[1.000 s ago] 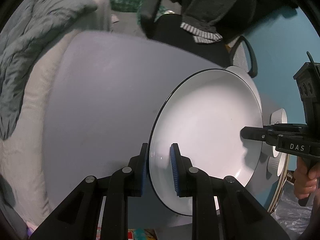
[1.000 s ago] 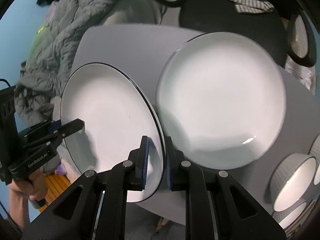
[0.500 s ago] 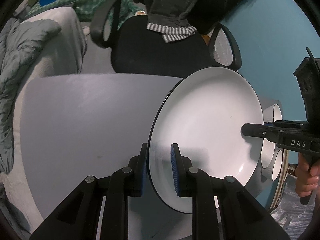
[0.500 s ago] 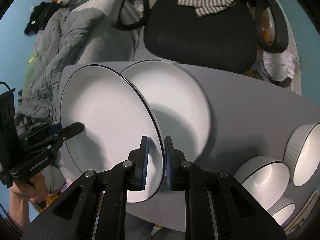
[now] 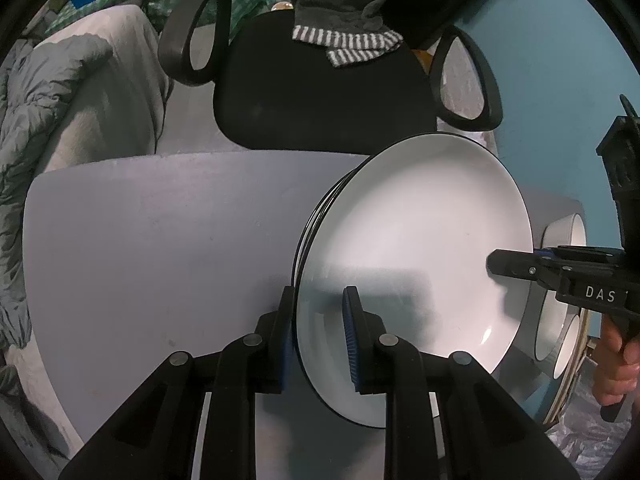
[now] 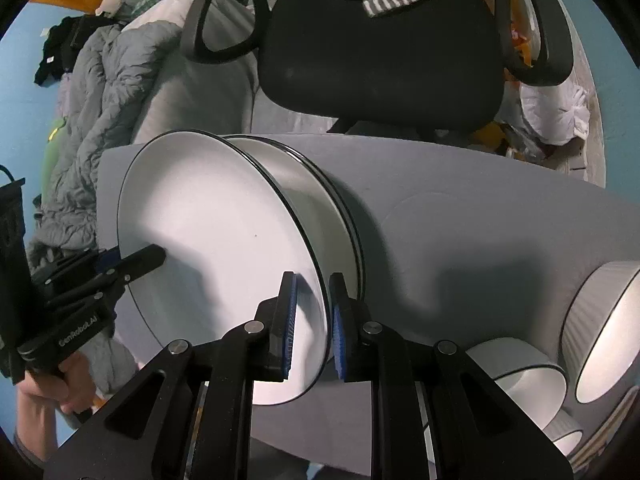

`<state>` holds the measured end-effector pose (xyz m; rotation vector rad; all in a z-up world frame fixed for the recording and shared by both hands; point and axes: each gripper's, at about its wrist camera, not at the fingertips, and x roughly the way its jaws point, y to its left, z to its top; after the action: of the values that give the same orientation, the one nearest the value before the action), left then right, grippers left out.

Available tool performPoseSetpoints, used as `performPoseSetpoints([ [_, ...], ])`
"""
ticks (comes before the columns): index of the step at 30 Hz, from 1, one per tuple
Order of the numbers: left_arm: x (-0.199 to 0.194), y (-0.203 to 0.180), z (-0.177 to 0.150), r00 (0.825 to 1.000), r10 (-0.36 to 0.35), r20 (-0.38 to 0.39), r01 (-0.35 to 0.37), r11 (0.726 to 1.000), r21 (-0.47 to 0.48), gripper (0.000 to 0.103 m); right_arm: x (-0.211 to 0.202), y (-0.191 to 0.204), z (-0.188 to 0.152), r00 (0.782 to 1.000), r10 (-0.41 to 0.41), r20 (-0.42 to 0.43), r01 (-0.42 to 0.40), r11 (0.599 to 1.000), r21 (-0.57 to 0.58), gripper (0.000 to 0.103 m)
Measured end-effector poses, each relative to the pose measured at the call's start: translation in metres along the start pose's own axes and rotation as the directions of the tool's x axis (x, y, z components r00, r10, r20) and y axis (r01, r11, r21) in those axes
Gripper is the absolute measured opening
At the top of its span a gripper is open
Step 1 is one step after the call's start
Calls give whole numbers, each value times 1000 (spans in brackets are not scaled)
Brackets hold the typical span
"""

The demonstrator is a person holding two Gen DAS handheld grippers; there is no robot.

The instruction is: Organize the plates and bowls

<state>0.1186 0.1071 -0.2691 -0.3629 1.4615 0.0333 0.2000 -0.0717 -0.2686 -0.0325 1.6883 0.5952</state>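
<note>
A white plate with a thin black rim (image 5: 416,264) (image 6: 216,248) hangs tilted just above the grey table (image 5: 160,240) (image 6: 460,200), gripped at opposite edges. My left gripper (image 5: 318,300) is shut on its near rim, and it also shows in the right wrist view as the left gripper (image 6: 156,254). My right gripper (image 6: 313,284) is shut on the other rim, and shows in the left wrist view as the right gripper (image 5: 496,268). Directly beneath lies a matching plate on the table (image 6: 344,216) (image 5: 316,216), mostly hidden apart from its rim.
White ribbed bowls with black rims (image 6: 608,328) (image 6: 520,364) (image 5: 556,328) stand at the table's right end. A black office chair (image 5: 320,92) (image 6: 380,60) with striped cloth stands behind the table. Grey bedding (image 5: 24,120) lies at the left.
Both grippers carried the plate sideways across the table. The plate on the table, earlier beside the held one, now sits almost fully under it. The bowls came into view.
</note>
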Motion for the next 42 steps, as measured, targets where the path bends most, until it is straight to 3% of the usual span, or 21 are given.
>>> performPoseSetpoints([
  [14, 9, -8, 0, 998, 64, -11, -64, 998, 4, 23, 12, -8, 2, 999, 5, -38, -5, 1000, 23, 17],
  [17, 14, -9, 2, 997, 68, -44, -68, 998, 5, 26, 13, -5, 3, 999, 9, -48, -7, 1000, 30, 25],
  [23, 11, -19, -1, 993, 120, -19, -118, 991, 60, 26, 11, -4, 6, 998, 13, -55, -11, 999, 36, 38],
  [27, 6, -20, -4, 990, 141, -14, -140, 989, 52, 36, 10, 1, 6, 997, -14, -71, 17, 999, 39, 43],
  [32, -8, -22, -8, 987, 161, 26, -162, 986, 42, 38, 8, 9, 4, 996, -49, -81, 53, 998, 46, 54],
  [35, -16, -23, -10, 984, 171, 50, -173, 984, 34, 47, 6, 11, 4, 995, -65, -77, 69, 996, 55, 58],
  [38, -20, -22, -12, 985, 162, 63, -164, 986, 16, 52, 1, 12, 3, 995, -88, -50, 92, 993, 73, 66],
  [40, -22, -20, -13, 987, 144, 65, -144, 990, -2, 54, -3, 11, 2, 991, -134, -23, 136, 988, 80, 66],
  [42, -24, -19, -13, 988, 137, 69, -136, 991, -17, 54, -5, 10, 1, 994, -105, -16, 106, 990, 89, 66],
])
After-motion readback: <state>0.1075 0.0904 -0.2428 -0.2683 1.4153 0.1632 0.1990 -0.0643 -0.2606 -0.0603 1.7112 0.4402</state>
